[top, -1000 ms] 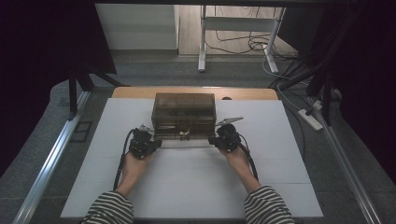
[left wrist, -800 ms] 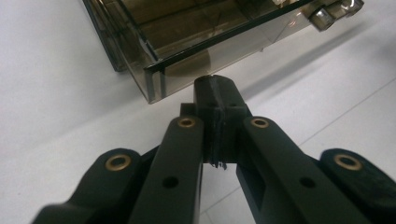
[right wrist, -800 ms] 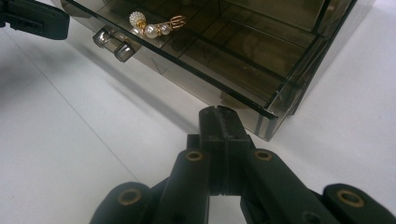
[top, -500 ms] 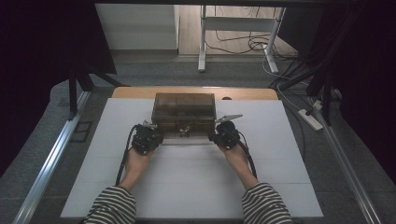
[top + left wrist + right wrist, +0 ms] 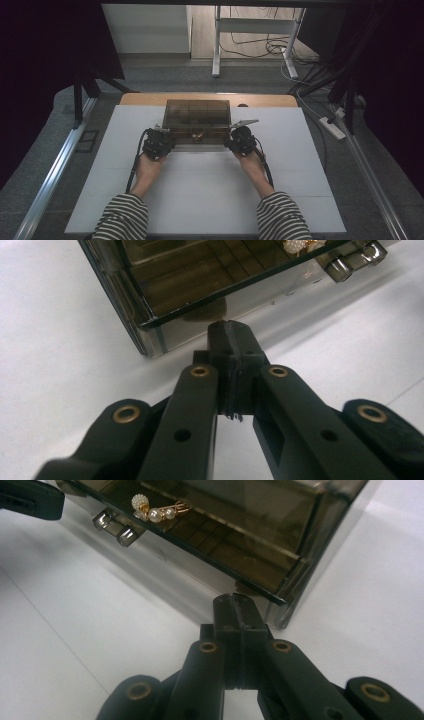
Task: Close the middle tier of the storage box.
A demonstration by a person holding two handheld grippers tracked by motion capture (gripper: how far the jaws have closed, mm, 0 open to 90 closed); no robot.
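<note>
A smoked see-through box [image 5: 197,112] stands on the white table top [image 5: 200,190], its drawer [image 5: 199,141] pulled out a little toward me. Pearl and gold jewellery [image 5: 155,510] lies in the drawer behind its clear handle [image 5: 115,527]. My left gripper [image 5: 162,142] is shut, and in the left gripper view its tip [image 5: 231,332] rests against the drawer front [image 5: 200,322] near the left corner. My right gripper [image 5: 239,140] is also shut, with its tip [image 5: 234,602] at the drawer front's right corner [image 5: 270,592]. Nothing is held between either pair of jaws.
The table's wooden far edge [image 5: 150,98] runs behind the box. Metal rails [image 5: 55,170] flank the table on both sides. A power strip [image 5: 332,127] and cables [image 5: 270,47] lie on the floor to the right and beyond. Striped sleeves [image 5: 122,220] enter from the bottom.
Both grippers have edged slightly away from me, toward the box, with their tips staying at the drawer front. Their jaws stay shut.
</note>
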